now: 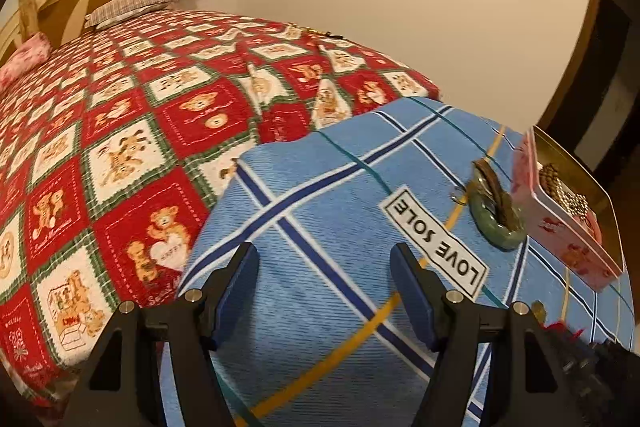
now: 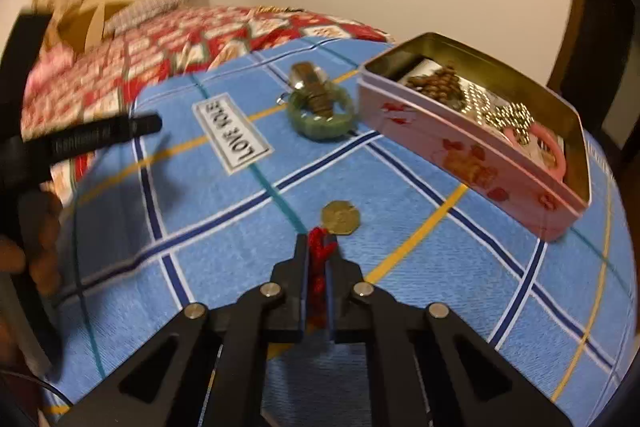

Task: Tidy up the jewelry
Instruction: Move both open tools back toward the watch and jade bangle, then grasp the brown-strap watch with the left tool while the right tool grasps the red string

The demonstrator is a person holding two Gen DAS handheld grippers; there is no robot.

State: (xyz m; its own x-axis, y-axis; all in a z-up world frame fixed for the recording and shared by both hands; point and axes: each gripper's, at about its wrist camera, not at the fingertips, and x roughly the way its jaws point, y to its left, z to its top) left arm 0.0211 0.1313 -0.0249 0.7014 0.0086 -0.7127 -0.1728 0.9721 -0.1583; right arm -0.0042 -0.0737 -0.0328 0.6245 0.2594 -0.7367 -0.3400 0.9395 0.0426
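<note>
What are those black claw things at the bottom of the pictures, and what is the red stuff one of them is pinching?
They are grabbers a person holds, each carrying a camera looking along its fingers. The left gripper is open and empty above the blue checked cloth. The right gripper is shut on a red knotted cord attached to a gold-coloured coin charm. Further back lie a green stone bangle, with something brown resting on it, and an open pink tin box of bead jewellery.

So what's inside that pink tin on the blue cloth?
The pink tin is open and holds brown wooden beads, a gold ball chain and a pink bangle. Whatever lies beneath them, and behind the near wall, is hidden.
</note>
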